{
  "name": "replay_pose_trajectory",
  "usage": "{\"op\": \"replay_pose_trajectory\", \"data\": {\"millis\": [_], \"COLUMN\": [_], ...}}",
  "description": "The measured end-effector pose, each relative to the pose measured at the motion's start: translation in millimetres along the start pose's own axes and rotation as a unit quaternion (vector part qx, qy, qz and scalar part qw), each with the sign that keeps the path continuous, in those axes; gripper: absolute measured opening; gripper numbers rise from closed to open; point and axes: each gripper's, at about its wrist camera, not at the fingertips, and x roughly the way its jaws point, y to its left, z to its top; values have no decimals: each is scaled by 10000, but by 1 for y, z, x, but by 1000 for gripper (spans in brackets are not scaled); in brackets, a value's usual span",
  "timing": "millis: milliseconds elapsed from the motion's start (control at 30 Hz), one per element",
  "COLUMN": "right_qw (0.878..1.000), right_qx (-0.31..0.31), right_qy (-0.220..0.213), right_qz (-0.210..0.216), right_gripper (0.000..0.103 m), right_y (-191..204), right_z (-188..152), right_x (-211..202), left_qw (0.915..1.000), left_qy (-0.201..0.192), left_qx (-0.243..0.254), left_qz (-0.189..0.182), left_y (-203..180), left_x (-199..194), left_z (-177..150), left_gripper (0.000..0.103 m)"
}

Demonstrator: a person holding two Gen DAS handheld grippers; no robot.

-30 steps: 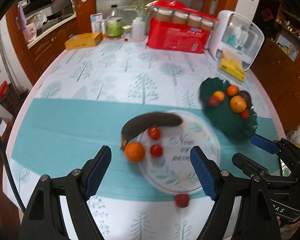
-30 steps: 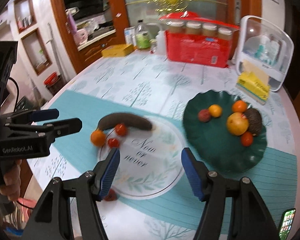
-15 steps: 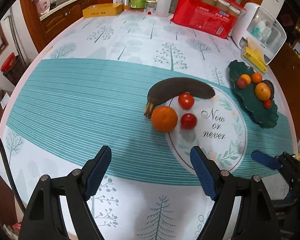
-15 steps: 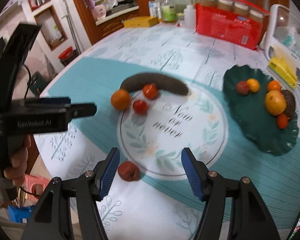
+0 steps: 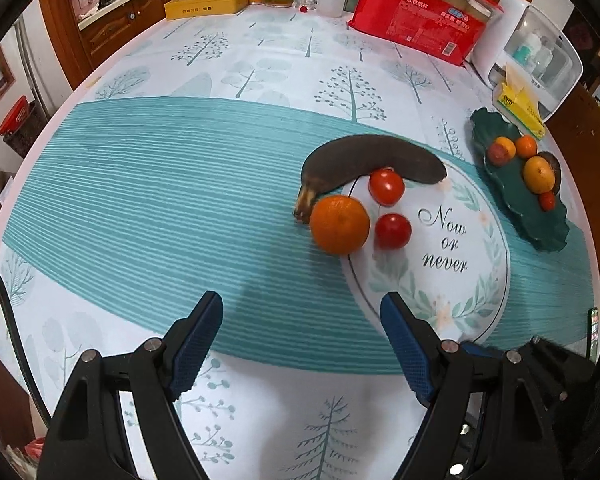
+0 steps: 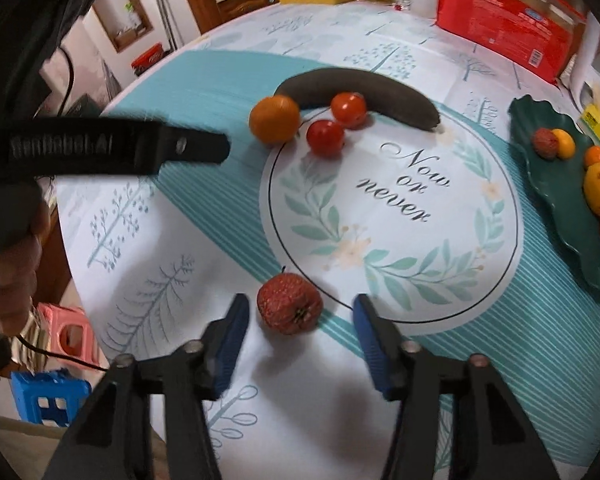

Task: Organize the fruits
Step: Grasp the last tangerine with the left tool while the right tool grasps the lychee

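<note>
Right wrist view: the task is looking partly done. A green leaf-shaped dish (image 6: 548,184) at the right of the tabletop (image 6: 228,408) is already carrying several small fruits, orange, yellow and red ones plus a dark one at its far edge. Still loose are a blackened banana (image 6: 360,88), an orange (image 6: 274,119) and two tomatoes (image 6: 348,109) (image 6: 325,138), all clustering at the far rim of the printed round mat (image 6: 392,216), and a rough-skinned red fruit (image 6: 289,308), lying on the tabletop just off the mat's near edge.

The right hand-held gripper (image 6: 296,344) is pointing steeply down at that red fruit. Its jaws are closing, with the fruit sitting between the blue pads (image 6: 232,344), nearer the left one; gaps are showing on both sides, so nothing is being pinched yet.

Left wrist view: the left hand-held gripper (image 5: 300,344) is hanging spread wide over bare striped cloth, holding and touching nothing. The orange (image 5: 340,224) is lying ahead of it, well apart.

My reading: five loose fruits are awaiting the dish.
</note>
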Motion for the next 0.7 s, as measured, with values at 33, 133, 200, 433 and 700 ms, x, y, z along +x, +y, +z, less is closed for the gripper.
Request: {"op": "replay_pose_trajectory", "data": {"millis": [33,133,200,433,700], "right_qw": [10000,9999,10000,9994,9985], "right_qx": [-48,-96,-43,299,498], "right_qy": [-39,-29,-33,-78,-86], "right_qz": [-39,10,-25,-137,-187], "right_gripper": [44,31,32,31,31], "right_y": [1,2,-1,-20,-36], "right_z": [0,2,3,1,-4], "right_x": [-1,-2,-3,-7,-7], "left_qw": [10000,9999,9999,9994,9975], "left_qy": [-9,-65,-105,-45,38], "left_qx": [-21,-80,-82,-288,-643], "left_qz": [-20,-85,-92,-203,-297], "left_y": [-1,-7,-11,-15,-11], "left_x": [1,8,12,34,50], "left_z": [2,9,13,27,35], "left_gripper": [80,80,77,56,51]}}
